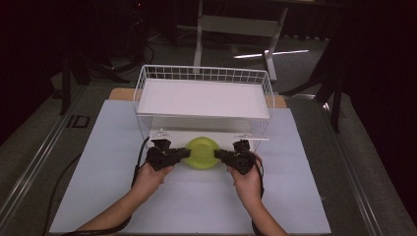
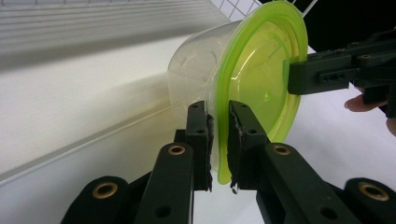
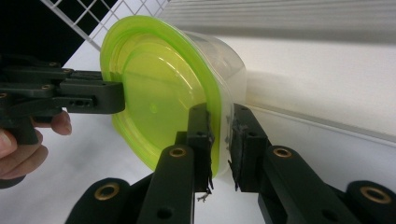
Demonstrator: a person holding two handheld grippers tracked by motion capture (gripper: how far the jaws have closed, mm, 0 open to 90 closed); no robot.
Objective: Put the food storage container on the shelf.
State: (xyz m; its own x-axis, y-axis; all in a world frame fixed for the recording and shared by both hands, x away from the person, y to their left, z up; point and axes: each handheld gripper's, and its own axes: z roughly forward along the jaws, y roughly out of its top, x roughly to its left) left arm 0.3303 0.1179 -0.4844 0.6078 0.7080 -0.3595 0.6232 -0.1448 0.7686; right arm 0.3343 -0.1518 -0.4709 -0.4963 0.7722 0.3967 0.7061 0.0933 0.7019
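Note:
A round clear container with a lime green lid point(image 1: 201, 151) hangs between my two grippers, just in front of the lower level of a white wire rack point(image 1: 142, 78). My left gripper point(image 1: 186, 153) is shut on the lid's rim at its left side. In the left gripper view the black pads point(image 2: 205, 135) pinch the green rim point(image 2: 257, 79). My right gripper point(image 1: 219, 155) is shut on the opposite side of the rim. The right gripper view shows its jaws clamped on the lid's edge point(image 3: 154, 93), the clear tub point(image 3: 224, 60) pointing toward the rack.
The wire rack carries a white top shelf point(image 1: 201, 98), with a lower opening behind the container. A white mat point(image 1: 196, 206) covers the table. A desk frame point(image 1: 236, 24) stands beyond the table in the dark. Cables trail from both grippers.

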